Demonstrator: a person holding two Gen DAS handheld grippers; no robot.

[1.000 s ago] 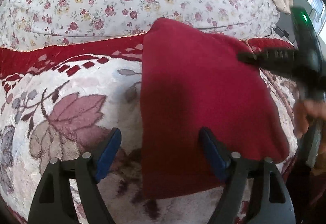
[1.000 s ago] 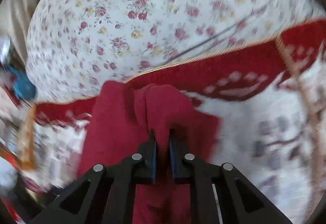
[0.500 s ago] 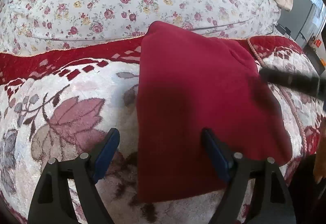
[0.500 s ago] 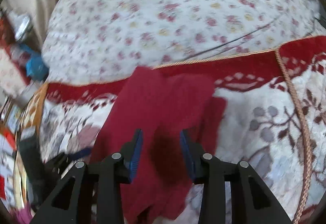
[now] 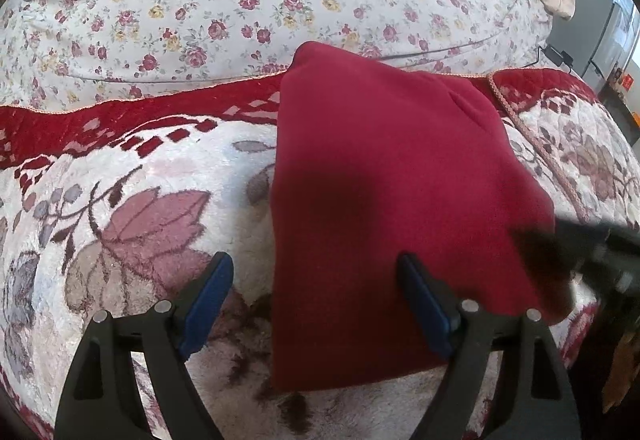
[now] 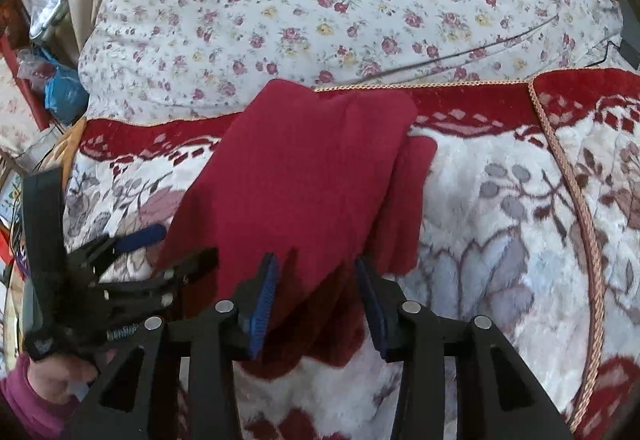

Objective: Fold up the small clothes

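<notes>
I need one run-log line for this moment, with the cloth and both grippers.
red cloth: folded, flat on blanket | left gripper: open, over cloth's edge | right gripper: opening, cloth between jaws, not pinched

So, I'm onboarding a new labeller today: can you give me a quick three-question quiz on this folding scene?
1. True or false: the red garment lies folded on the blanket.
2. The right gripper has its jaws: A) pressed on the garment, B) opening, with cloth between them, C) out of view.
3. Fill in: the left gripper stands wide ____, with the garment's left edge between its jaws.

Key: 1 true; 2 B; 3 open.
</notes>
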